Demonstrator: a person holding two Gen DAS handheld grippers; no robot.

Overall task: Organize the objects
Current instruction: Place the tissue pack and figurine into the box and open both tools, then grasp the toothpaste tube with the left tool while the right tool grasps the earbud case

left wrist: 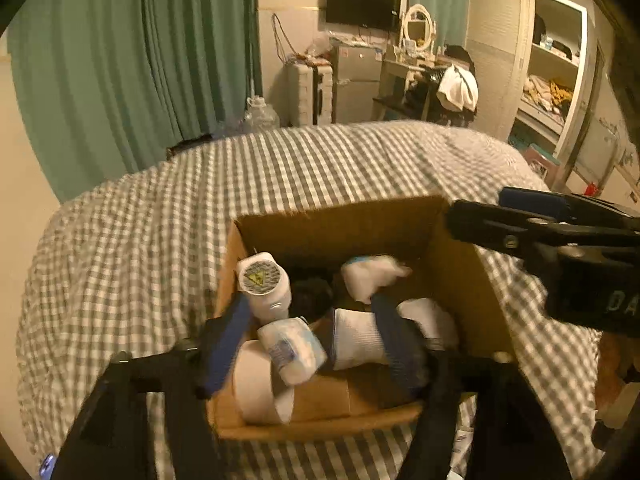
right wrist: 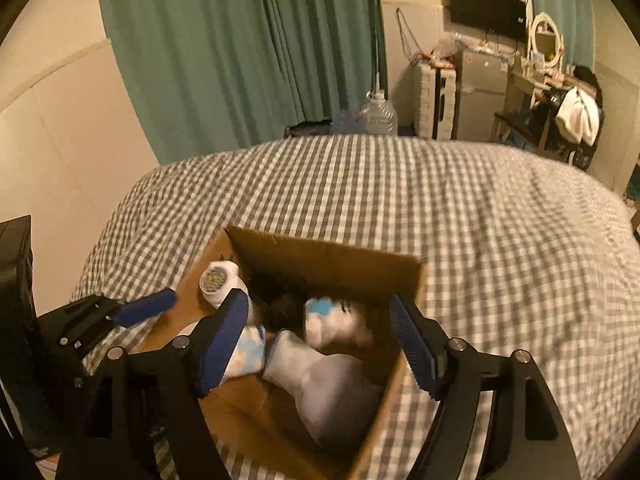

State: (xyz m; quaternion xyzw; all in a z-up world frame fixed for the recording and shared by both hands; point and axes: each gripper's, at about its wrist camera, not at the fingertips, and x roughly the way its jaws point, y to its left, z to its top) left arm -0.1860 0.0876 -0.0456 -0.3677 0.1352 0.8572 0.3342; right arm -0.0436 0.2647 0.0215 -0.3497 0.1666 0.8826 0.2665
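An open cardboard box [left wrist: 456, 264] sits on the checked bed; it also shows in the right wrist view [right wrist: 320, 256]. Inside lie a white bottle [left wrist: 264, 284] with a round label, a small white and blue pack [left wrist: 294, 350], a white roll [left wrist: 256, 384], white socks [left wrist: 360, 336] and a white and blue bundle [left wrist: 370, 276]. My left gripper [left wrist: 310, 340] hovers open over the box, empty. My right gripper [right wrist: 320, 344] is open above the box's right part, empty; it shows at the right in the left wrist view [left wrist: 520, 224]. The bottle [right wrist: 218, 280] and socks [right wrist: 320, 376] show there too.
The box rests on a grey and white checked bedcover [left wrist: 320, 168]. Green curtains [left wrist: 132, 60] hang behind the bed. A water jug [right wrist: 378, 114], a small fridge [left wrist: 356, 84], a dressing table and open shelves [left wrist: 552, 72] stand beyond the bed.
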